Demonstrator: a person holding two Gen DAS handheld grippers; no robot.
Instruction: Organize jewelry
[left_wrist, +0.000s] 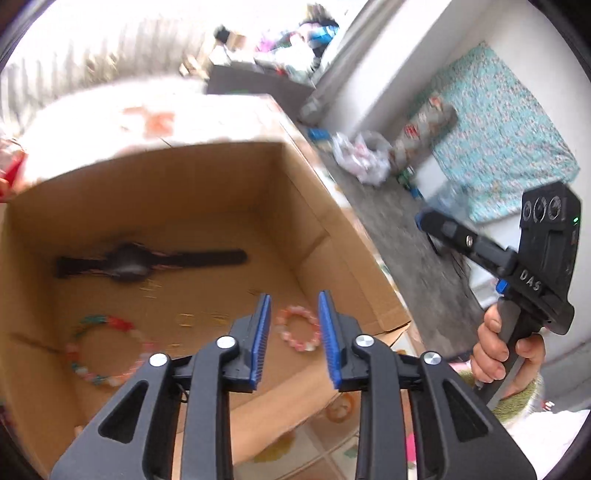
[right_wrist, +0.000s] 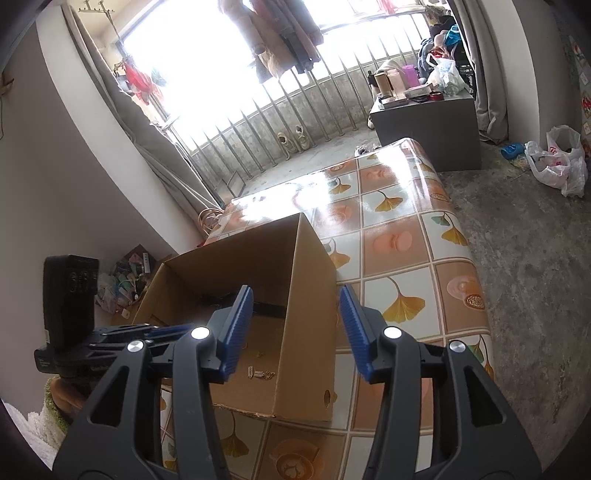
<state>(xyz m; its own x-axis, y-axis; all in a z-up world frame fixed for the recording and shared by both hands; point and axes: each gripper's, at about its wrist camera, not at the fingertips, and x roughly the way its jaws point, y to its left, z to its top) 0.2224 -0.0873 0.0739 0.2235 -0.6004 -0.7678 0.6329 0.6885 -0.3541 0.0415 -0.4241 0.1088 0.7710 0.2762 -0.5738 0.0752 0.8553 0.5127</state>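
Inside cardboard box, two bead bracelets (one bigger), one watch

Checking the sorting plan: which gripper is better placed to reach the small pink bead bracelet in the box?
Left, probably. The left gripper hangs open over the cardboard box, the pink bead bracelet showing between its fingers. The right gripper is open too, but straddles the box's near wall, bracelet unseen.
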